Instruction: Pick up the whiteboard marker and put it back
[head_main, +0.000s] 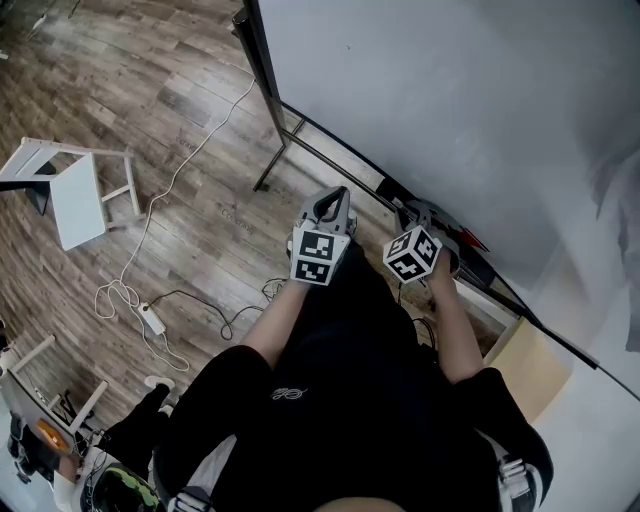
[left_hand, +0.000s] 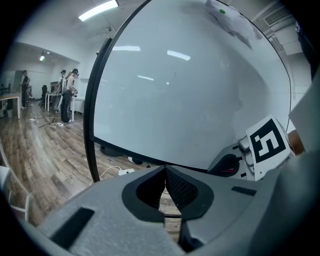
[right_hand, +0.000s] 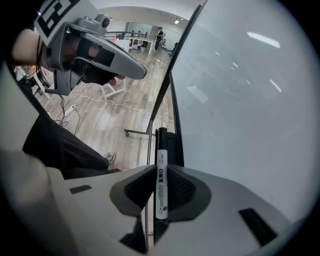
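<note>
Wood floor (head_main: 150, 120) spreads under a whiteboard (head_main: 450, 100) on a dark stand. The right gripper (right_hand: 160, 167) is clamped on the marker (right_hand: 161, 190), its pads pressing the white barrel from both sides. The marker lies along the jaws, and its black cap sticks out past the tips toward the board's lower frame (right_hand: 176, 145); contact there cannot be judged. The left gripper (left_hand: 165, 172) sits just beside it, with its jaws together and nothing between them. Farther off, a white cable (head_main: 190, 150) trails over the floor near a white stool (head_main: 75, 195).
</note>
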